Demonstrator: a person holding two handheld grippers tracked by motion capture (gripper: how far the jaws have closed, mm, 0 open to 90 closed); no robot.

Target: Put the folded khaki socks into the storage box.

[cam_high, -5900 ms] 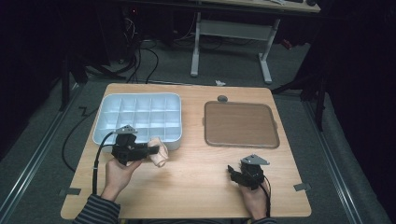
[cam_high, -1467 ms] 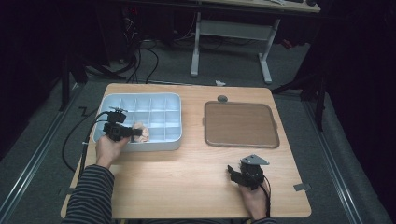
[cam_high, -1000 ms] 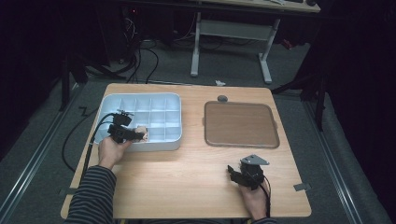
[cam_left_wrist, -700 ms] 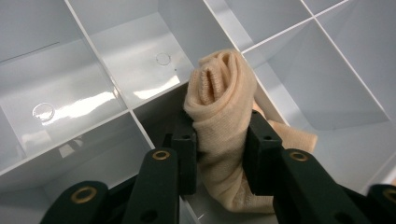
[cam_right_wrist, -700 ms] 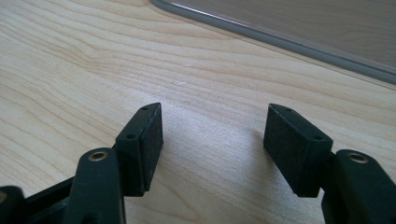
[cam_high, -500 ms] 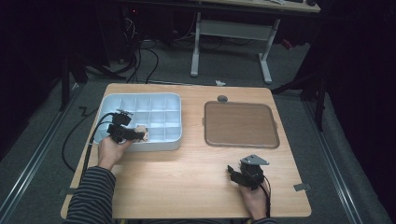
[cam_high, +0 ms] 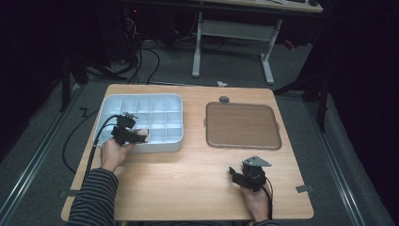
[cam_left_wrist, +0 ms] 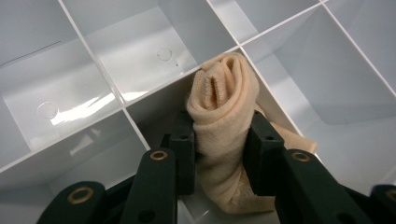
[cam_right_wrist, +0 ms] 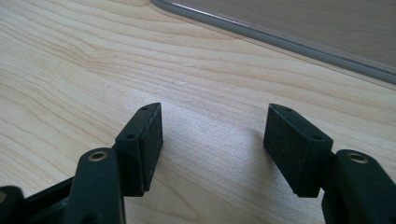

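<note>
Cloth point(cam_left_wrist: 226, 135), rolled into a soft peach-coloured bundle, sits clamped between the jaws of the left gripper point(cam_left_wrist: 219, 140) inside the white divided tray point(cam_left_wrist: 126, 70). The left gripper view gives the close detail: the roll is folded over on itself, with a ribbed, stitched edge showing at its upper end, and that end presses against the corner where two thin dividers meet. A looser flap of the same fabric spreads out behind the right-hand jaw. The compartments around it have glossy floors with small round moulding marks.

From the high view the cloth point(cam_high: 143, 135) is just a small pale patch at the tip of the left gripper point(cam_high: 136, 136), but this view places it: in the front row of the tray point(cam_high: 174, 101), toward the left side, close to the tray's near wall. The tray lies on the left half of the wooden table point(cam_high: 188, 183). A flat brown tray point(cam_high: 242, 125) lies to the right, well apart from the white one, with a small dark round object point(cam_high: 224, 99) just beyond its far edge.

The right gripper point(cam_high: 242, 175) rests near the table's front edge. In its own view the right gripper point(cam_right_wrist: 212, 140) has its jaws spread wide over bare wood with nothing between them, and the rim of the brown tray point(cam_right_wrist: 280, 39) crosses the top.
</note>
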